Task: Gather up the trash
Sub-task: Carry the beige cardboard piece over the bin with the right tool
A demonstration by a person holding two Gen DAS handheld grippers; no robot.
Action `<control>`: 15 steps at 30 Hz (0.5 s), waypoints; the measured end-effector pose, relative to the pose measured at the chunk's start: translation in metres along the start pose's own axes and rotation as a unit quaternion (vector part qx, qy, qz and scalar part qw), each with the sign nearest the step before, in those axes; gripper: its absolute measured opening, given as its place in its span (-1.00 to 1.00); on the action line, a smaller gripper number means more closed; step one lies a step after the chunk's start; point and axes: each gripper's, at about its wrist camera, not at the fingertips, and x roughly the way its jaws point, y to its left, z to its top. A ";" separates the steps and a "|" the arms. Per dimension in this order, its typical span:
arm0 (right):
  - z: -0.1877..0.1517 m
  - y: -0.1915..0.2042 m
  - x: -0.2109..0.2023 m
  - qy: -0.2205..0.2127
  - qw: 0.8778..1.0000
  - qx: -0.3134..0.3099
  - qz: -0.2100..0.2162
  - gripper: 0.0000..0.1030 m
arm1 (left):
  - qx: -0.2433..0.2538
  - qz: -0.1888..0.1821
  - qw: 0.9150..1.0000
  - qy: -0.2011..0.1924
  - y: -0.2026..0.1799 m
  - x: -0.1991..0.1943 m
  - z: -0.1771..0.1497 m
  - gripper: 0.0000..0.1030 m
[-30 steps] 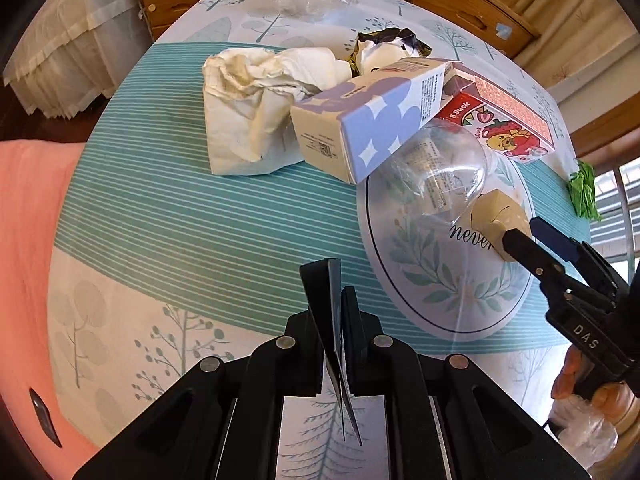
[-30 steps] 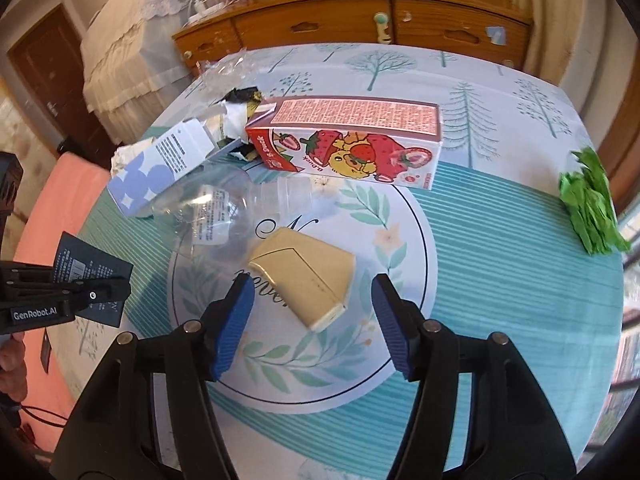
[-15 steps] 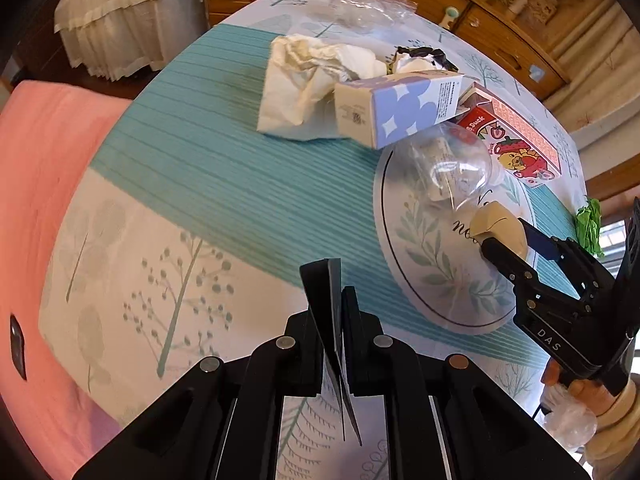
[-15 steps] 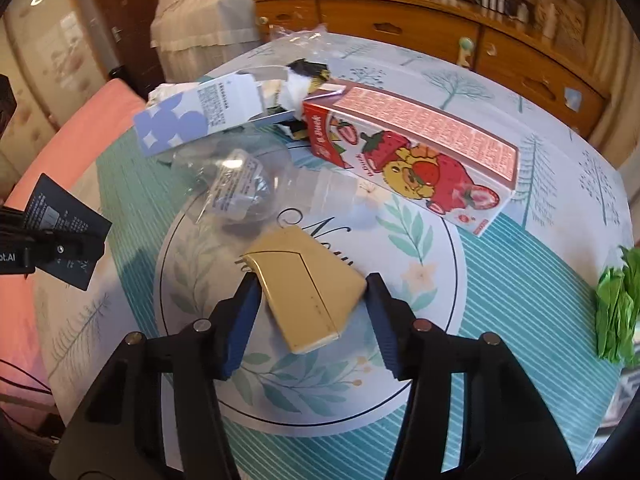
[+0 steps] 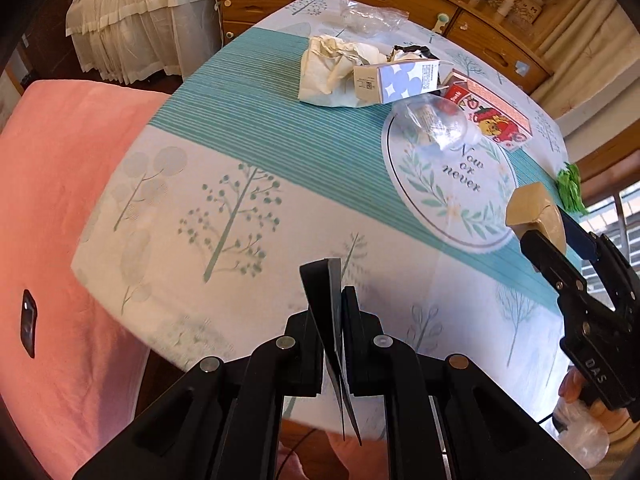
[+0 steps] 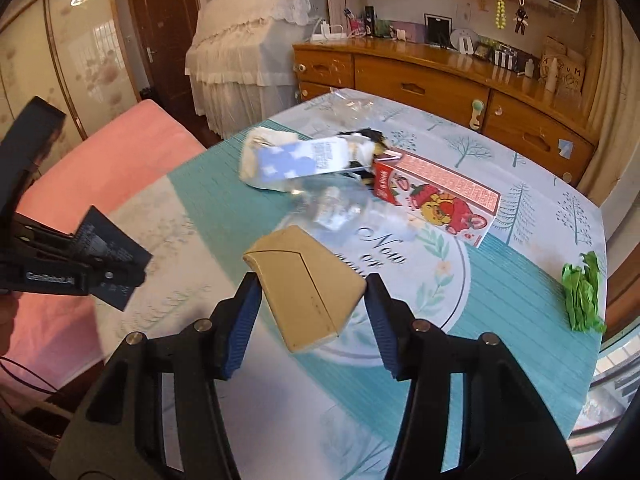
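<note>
Halfway-ish: left gripper [image 5: 340, 312] pinches a dark card [image 5: 326, 300], right gripper [image 6: 310, 312] clamps the tan box [image 6: 308, 292] mid-frame, while cartons [image 6: 436, 196] and wrappers upper-centre remain on the table [image 6: 520, 300].

Home: wooden dresser [image 6: 440, 80], tablecloth [image 5: 280, 140]

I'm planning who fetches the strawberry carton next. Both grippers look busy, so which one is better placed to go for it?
Probably the right gripper, after it drops its tan box: in its view the strawberry carton lies just beyond its jaws. The left gripper, shut on a dark card, sits by the near table edge, far from it.
</note>
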 end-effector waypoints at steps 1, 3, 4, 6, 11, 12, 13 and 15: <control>-0.003 0.010 -0.008 -0.002 1.000 0.001 0.001 -0.04 | 0.006 -0.004 1.000 -0.003 0.005 -0.008 -0.009 -0.84; -0.012 0.038 -0.027 -0.006 1.000 0.008 -0.002 -0.04 | 0.015 -0.012 1.000 -0.006 0.015 -0.021 -0.026 -0.84; -0.016 0.052 -0.035 -0.007 1.000 0.011 -0.003 -0.04 | 0.019 -0.015 1.000 -0.007 0.019 -0.025 -0.032 -0.84; -0.027 0.081 -0.050 -0.009 1.000 0.022 -0.009 -0.04 | 0.033 -0.023 0.999 -0.011 0.032 -0.038 -0.052 -0.84; -0.065 0.154 -0.078 -0.009 0.998 0.060 -0.027 -0.04 | 0.074 -0.037 0.996 -0.026 0.071 -0.066 -0.110 -0.84; -0.075 0.171 -0.083 -0.009 0.997 0.069 -0.032 -0.04 | 0.083 -0.036 0.996 -0.027 0.077 -0.068 -0.120 -0.84; -0.083 0.183 -0.086 -0.009 0.996 0.076 -0.036 -0.04 | 0.092 -0.036 0.995 -0.026 0.086 -0.069 -0.133 -0.84; -0.104 0.211 -0.091 -0.008 0.995 0.092 -0.041 -0.04 | 0.102 -0.035 0.994 -0.017 0.099 -0.067 -0.154 -0.84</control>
